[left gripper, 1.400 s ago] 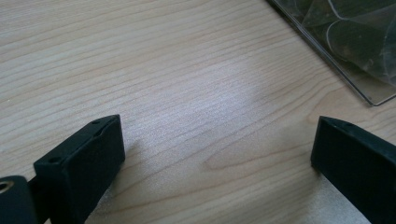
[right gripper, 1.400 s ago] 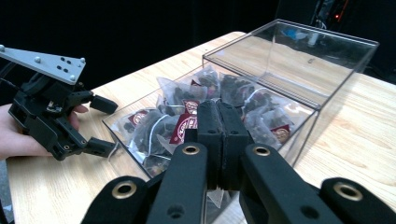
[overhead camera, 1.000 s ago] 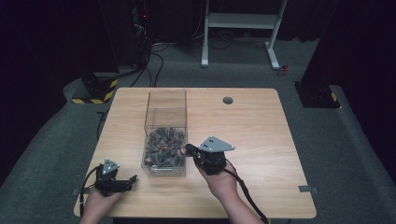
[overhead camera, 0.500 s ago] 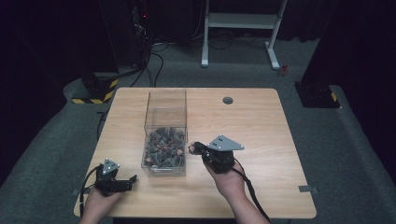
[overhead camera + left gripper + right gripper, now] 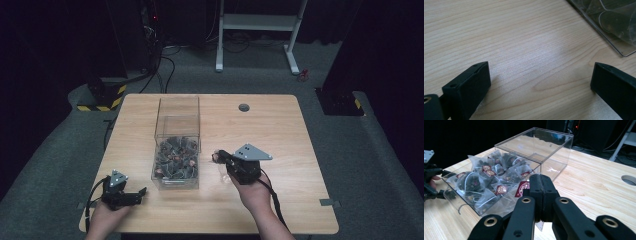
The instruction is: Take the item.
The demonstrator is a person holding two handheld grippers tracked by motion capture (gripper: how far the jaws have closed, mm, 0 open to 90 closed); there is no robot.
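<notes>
A clear plastic box (image 5: 178,111) stands left of the table's middle, its near half piled with tea bags (image 5: 175,156). In the right gripper view the same box (image 5: 554,150) and bags (image 5: 486,182) lie just ahead. My right gripper (image 5: 220,156) is just right of the box, shut on a tea bag (image 5: 215,158). Its red tag (image 5: 523,189) shows beside the closed jaws of my right gripper (image 5: 541,185). My left gripper (image 5: 139,193) rests by the front left edge, open over bare wood (image 5: 539,82), near a corner of the box (image 5: 614,27).
The wooden table (image 5: 285,135) has a round cable hole (image 5: 244,107) at the back, right of the box. Bare wood lies right of my right hand. Behind the table are a white frame (image 5: 260,22) and a yellow-black striped base (image 5: 100,97) on the floor.
My right gripper has moved right, away from the box's side, carrying the tea bag. The left gripper has stayed where it was.
</notes>
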